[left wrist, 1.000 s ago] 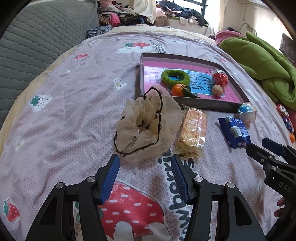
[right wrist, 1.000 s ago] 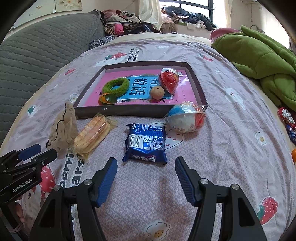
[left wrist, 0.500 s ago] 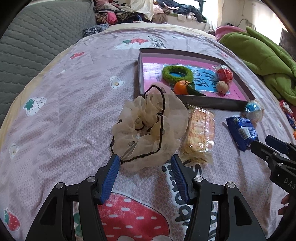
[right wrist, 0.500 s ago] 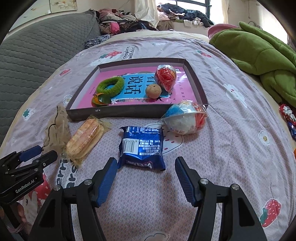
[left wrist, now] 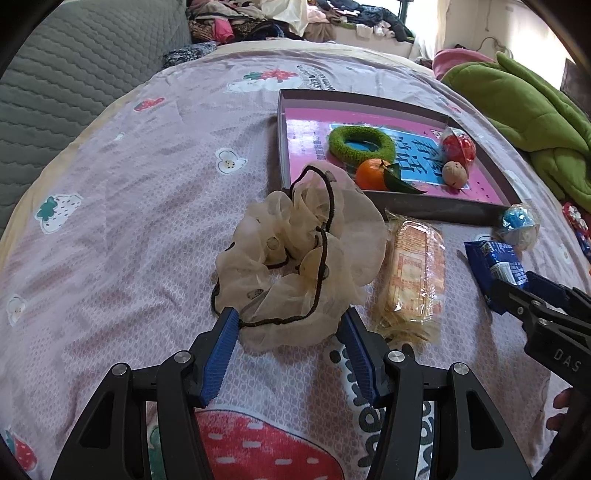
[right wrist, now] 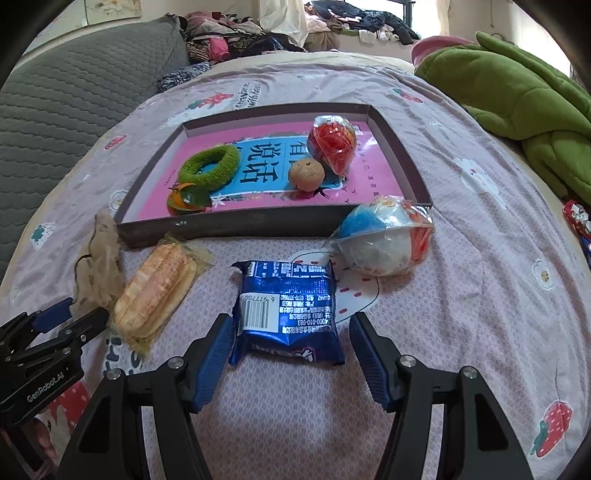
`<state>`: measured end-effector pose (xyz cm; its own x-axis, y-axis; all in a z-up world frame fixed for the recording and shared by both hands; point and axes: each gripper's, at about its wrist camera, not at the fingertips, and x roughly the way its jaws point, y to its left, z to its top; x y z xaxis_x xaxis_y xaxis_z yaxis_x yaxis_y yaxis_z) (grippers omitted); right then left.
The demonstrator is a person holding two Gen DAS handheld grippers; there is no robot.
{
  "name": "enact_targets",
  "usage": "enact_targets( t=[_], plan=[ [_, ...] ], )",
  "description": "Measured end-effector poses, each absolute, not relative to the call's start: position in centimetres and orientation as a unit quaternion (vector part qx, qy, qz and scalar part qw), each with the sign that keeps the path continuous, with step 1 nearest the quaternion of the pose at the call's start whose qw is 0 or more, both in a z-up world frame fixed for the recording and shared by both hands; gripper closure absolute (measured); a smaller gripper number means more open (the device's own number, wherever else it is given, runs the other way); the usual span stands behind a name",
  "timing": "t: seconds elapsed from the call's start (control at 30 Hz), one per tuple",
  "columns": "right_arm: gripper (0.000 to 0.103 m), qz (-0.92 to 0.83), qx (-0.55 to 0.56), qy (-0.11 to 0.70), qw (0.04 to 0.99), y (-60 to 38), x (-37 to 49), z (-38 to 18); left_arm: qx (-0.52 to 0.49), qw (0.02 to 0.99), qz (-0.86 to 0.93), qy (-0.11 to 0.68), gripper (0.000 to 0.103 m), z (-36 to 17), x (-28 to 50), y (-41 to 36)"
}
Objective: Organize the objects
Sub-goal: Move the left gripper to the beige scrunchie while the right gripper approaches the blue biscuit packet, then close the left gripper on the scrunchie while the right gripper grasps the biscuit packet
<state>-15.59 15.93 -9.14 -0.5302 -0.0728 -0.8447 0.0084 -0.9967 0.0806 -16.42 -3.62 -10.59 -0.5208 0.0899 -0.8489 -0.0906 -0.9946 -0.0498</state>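
A bed fills both views, spread with a pale pink bedsheet (left wrist: 155,206) printed with strawberries, small flowers and lettering; a grey quilted headboard (left wrist: 74,74) rises at its left, a crumpled green blanket (right wrist: 517,99) lies at its right edge, and heaped clothes (left wrist: 258,22) sit beyond by the window. The landmark is the shallow dark-walled box (right wrist: 236,230) with a glossy pink and blue printed floor. Inside it lie a fuzzy green hair ring (right wrist: 208,168), a tangerine with a leaf (left wrist: 373,173), a rough brown walnut (right wrist: 306,174) and a red toy in clear wrap (right wrist: 332,142). Just before its near wall lie a sheer beige scrunchie (left wrist: 299,258) edged with black cord, a clear-wrapped stack of crackers (left wrist: 413,273), a shiny blue biscuit packet (right wrist: 288,306) with a barcode, and a round blue, white and red toy in a plastic bag (right wrist: 384,240). The left gripper (left wrist: 288,332) has its blue ribbed fingers apart, either side of the scrunchie's near edge, not pressing it. The right gripper (right wrist: 291,341) likewise stands apart, flanking the biscuit packet without gripping. Compared with a second ago, both grippers have come lower and closer: then each stood short of its item, now each straddles it.
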Motion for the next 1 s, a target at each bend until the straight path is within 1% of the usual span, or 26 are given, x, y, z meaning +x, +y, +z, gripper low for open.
enact_targets(
  t=[0.37,0.43,0.5,0.6,0.63,0.67,0.7,0.77,0.97,1.0],
  plan=[
    [0.039,-0.874,0.485,-0.029,0.019,15.5,-17.1,-10.4,-0.489,0.052,0.871,-0.007,0.044,-11.4,-18.2,-3.7],
    [0.04,-0.876,0.481,-0.027,0.019,15.5,-17.1,-10.4,-0.488,0.052,0.871,-0.011,0.044,-11.5,-18.5,-3.8],
    [0.044,-0.878,0.478,-0.024,0.024,15.3,-17.0,-10.3,-0.488,0.054,0.871,-0.015,0.044,-11.5,-18.9,-3.8],
    [0.046,-0.879,0.476,-0.024,0.027,15.3,-16.9,-10.3,-0.487,0.056,0.871,-0.021,0.045,-11.6,-19.2,-3.8],
    [0.046,-0.879,0.475,-0.023,0.029,15.3,-16.8,-10.3,-0.485,0.058,0.872,-0.022,0.048,-11.6,-19.3,-3.8],
    [0.046,-0.879,0.475,-0.023,0.03,15.3,-16.7,-10.3,-0.484,0.057,0.873,-0.019,0.054,-11.5,-19.3,-3.7],
    [0.046,-0.88,0.474,-0.023,0.031,15.4,-16.7,-10.3,-0.482,0.054,0.875,-0.017,0.057,-11.5,-19.3,-3.7],
    [0.047,-0.88,0.474,-0.024,0.033,15.4,-16.6,-10.3,-0.481,0.052,0.875,-0.011,0.069,-11.5,-19.3,-3.7],
    [0.047,-0.88,0.473,-0.024,0.038,15.4,-16.3,-10.3,-0.477,0.047,0.878,-0.016,0.082,-11.5,-19.1,-3.9],
    [0.047,-0.88,0.473,-0.024,0.038,15.4,-16.3,-10.3,-0.476,0.045,0.878,-0.016,0.083,-11.4,-19.0,-3.9]
  ],
)
